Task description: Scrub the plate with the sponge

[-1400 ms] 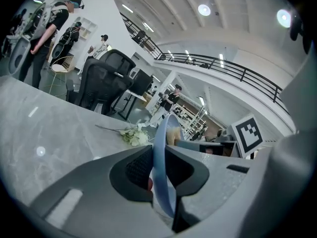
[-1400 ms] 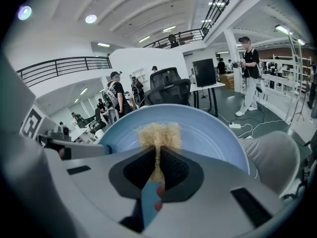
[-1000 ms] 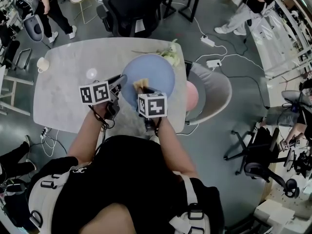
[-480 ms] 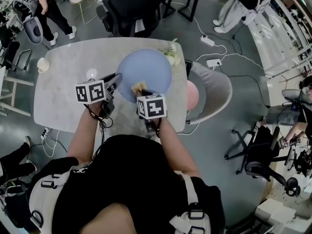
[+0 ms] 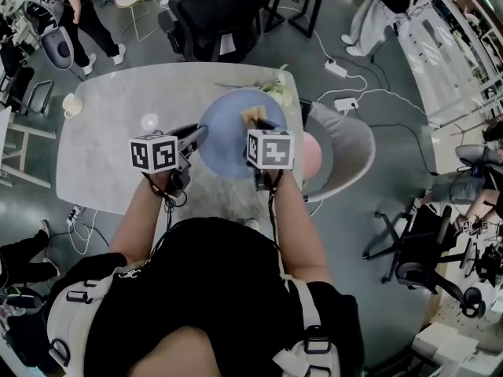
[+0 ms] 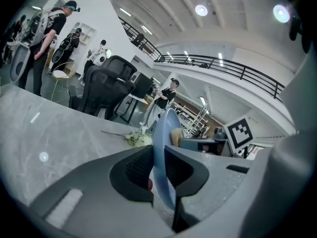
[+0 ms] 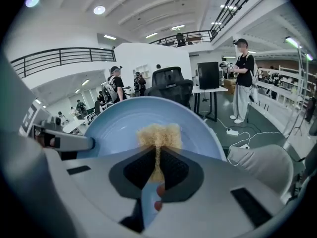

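A light blue plate is held up on edge over the grey marble table. My left gripper is shut on the plate's left rim; in the left gripper view the plate runs edge-on between the jaws of that gripper. My right gripper is shut on a tan sponge pressed flat against the plate's face near its upper right. In the right gripper view the sponge sticks out from the pinched jaws of the right gripper onto the plate.
Greenish flowers lie at the table's far right corner. A white cup sits at the left edge, a small clear object near the middle. A grey chair with a pink cushion stands right of the table, a black office chair beyond it.
The right gripper slid the sponge up and to the right across the plate, from its lower middle to its upper right. The left gripper shifted slightly with the plate and kept its hold.
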{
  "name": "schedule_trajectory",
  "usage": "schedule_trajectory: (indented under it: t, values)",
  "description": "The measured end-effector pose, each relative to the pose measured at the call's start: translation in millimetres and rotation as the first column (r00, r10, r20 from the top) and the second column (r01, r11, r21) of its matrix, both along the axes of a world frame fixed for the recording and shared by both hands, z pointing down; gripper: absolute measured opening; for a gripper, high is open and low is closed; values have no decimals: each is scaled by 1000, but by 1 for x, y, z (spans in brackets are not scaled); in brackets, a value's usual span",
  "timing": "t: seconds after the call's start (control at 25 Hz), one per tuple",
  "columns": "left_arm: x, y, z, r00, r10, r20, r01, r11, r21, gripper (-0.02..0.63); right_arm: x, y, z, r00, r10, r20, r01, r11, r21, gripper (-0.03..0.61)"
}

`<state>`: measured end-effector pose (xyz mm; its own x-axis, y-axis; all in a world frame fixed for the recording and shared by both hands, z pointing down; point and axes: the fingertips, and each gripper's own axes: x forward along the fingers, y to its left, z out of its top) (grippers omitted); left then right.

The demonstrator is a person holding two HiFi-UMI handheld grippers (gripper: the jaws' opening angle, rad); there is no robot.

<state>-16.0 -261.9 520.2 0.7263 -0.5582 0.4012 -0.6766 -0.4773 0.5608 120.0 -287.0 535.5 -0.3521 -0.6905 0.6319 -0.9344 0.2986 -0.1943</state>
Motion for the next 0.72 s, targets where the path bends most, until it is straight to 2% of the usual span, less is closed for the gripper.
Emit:
schedule_trajectory:
  t: [0.12,0.24,0.36,0.52,0.72]
  values:
    - [5,4,-5,999,32,-13,-32,999,15,55,21,-13,-10,999,51,5,-51,999,17,31]
    - [5,2,-5,999,25,-26,-24,1000,15,57,26,-16,-10,997,71,23,-72,997,12,31]
    - [-4,-5,-3,999,-32,-27,32,999,2,57,18,-10,-1,999,54,7,-54,999,3,31]
    - [-18,-13,-4,989,-132,-69,130,991,-22,57,2,2,16,1000,27,15,-27,999,-28,31]
    - [-39,-27,-7,968,-235,-84,234,972,-24,58,-34,29,45,998,-66,5,66,994,-92,29]
